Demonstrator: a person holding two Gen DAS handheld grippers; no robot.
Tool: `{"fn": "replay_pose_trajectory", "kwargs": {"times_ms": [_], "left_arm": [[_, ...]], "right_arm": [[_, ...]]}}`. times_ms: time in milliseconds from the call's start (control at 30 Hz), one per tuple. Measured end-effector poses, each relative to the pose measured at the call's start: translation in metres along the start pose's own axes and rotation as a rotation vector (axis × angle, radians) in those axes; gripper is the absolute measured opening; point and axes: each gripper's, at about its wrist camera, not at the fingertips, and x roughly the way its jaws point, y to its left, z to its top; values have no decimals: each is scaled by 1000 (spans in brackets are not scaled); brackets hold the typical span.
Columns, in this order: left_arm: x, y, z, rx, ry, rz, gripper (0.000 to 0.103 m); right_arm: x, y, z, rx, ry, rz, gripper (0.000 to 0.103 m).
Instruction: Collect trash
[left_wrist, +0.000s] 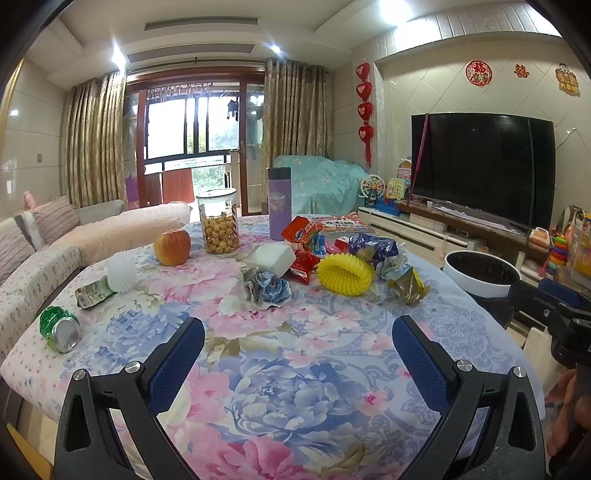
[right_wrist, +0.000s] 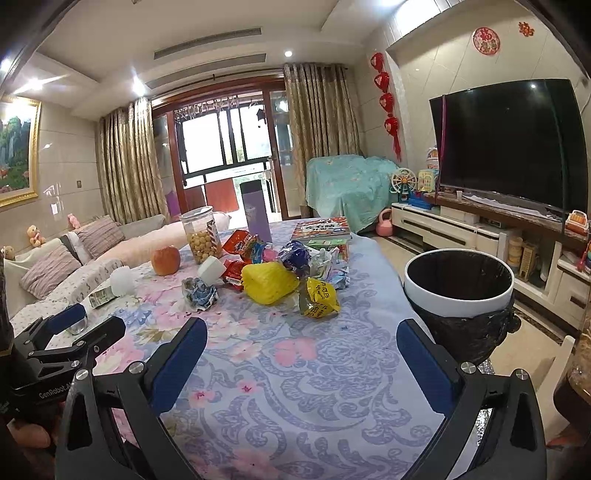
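Trash lies scattered over a table (left_wrist: 295, 369) covered with a floral cloth, most of it bunched near the far middle. Items in that cluster: a yellow ribbed foam sleeve (left_wrist: 345, 274) lying on its side, a crumpled blue-and-grey wrapper (left_wrist: 266, 288) just left of it, a crumpled yellow wrapper (right_wrist: 320, 298) on its right, red snack packets (left_wrist: 301, 229) behind, a crumpled dark-blue foil wrapper (left_wrist: 371, 245), and a white block (left_wrist: 273, 258) resting among the packets. Toward the left edge lie a crushed green can (left_wrist: 61, 329) on its side, a flattened green carton (left_wrist: 94, 292), and a white foam net (left_wrist: 122, 272) touching the carton's far end. Non-trash items stand farther back: an apple (left_wrist: 172, 246), a clear jar (left_wrist: 218, 221) of round yellow snacks, and a purple flask (left_wrist: 279, 203). A stack of books (right_wrist: 321, 229) lies at the far right corner. A white bin (right_wrist: 458, 286) lined with a black bag stands off the table's right edge, apart from it. Left gripper (left_wrist: 297, 339) hovers low over the near part of the cloth, fingers spread wide, nothing between them. Right gripper (right_wrist: 301, 341) hovers over the near right part of the cloth, close to the bin, fingers likewise spread wide and empty. Each wrist view shows the other gripper at its side edge. A sofa (left_wrist: 44, 266) runs along the left, and a television (left_wrist: 484, 166) stands on a low cabinet at the right.
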Motion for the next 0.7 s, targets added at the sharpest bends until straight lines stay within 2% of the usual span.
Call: {"fn": "replay_pose_trajectory", "kwargs": {"times_ms": [700], "left_arm": [[0,-4,-3,14,-2,-5,102]], "right_arm": [[0,0,0,9,5,11,103]]}}
